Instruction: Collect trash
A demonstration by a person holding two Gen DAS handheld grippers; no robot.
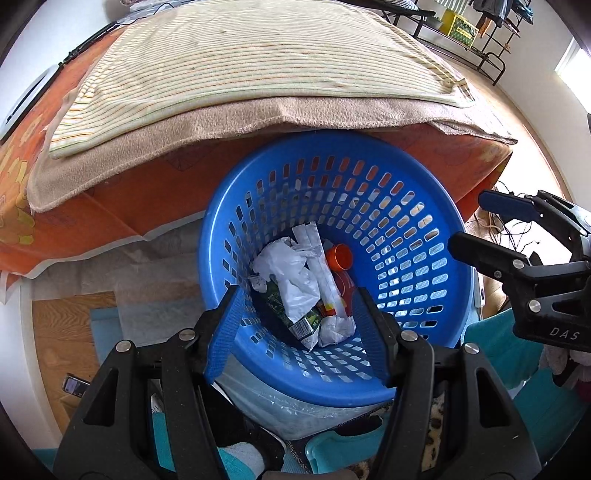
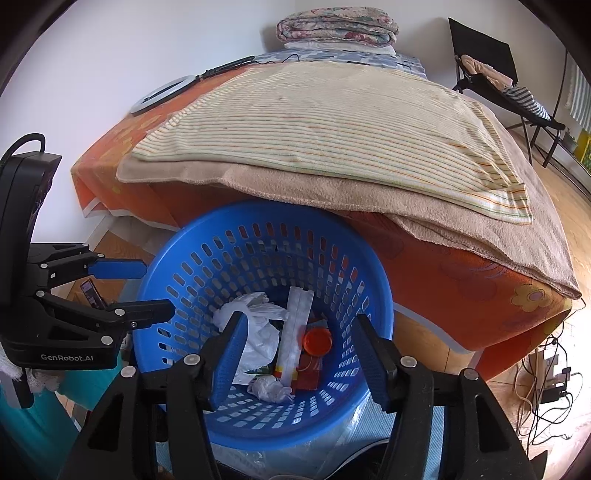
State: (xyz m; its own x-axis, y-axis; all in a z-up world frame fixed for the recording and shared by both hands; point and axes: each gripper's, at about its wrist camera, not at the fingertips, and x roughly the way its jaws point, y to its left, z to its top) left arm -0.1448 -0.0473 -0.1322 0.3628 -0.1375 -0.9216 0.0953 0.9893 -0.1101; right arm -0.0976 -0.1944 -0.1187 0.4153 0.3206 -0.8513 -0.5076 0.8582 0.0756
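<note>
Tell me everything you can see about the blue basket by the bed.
The blue basket looks like glossy plastic: round, with a smooth rolled rim and walls and floor pierced by rows of small slots. It stands upright against the side of the bed, its far rim tucked under the overhanging beige blanket. Inside lie crumpled white plastic, a printed wrapper and an orange cup.

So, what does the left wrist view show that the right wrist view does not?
Only the left wrist view shows a green wrapper under the white bag in the basket, and a yellow box on a rack by the far wall.

Only the right wrist view shows a folded quilt at the head of the bed, a black chair and cables on the floor.

Both show the blue basket with a white bag and an orange cap inside, the striped towel, and both grippers open and empty.
</note>
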